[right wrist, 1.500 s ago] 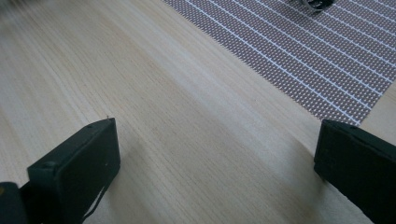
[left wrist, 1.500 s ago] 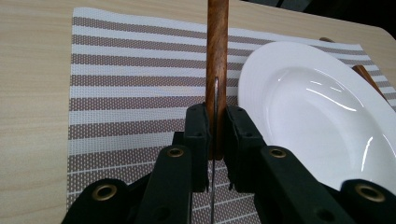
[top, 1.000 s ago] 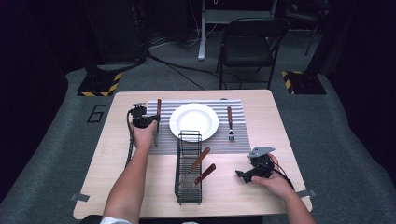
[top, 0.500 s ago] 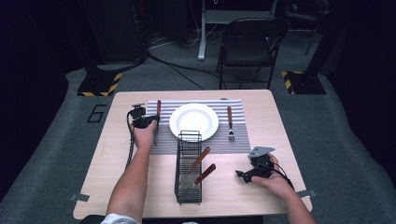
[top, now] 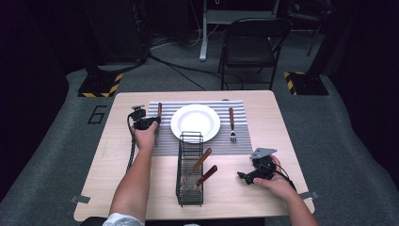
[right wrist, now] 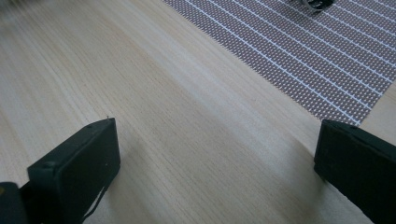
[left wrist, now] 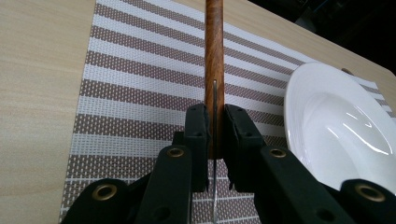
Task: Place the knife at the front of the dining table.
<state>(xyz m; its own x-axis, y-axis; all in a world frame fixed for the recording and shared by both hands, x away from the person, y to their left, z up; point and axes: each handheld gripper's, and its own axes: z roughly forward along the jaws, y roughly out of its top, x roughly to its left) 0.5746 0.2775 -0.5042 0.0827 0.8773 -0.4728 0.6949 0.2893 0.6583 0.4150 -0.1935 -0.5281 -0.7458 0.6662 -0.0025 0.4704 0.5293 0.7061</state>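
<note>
Wooden knife handle pinched between left claw jaws, right claw wide, empty

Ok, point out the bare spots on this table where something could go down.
Bare wood lies left of the striped placemat out to the table edge, and between the wire basket and the right gripper. The strip right of the fork is free too. It is crowded mid-mat: the plate, and the left gripper clamped on a wooden-handled utensil.
</note>
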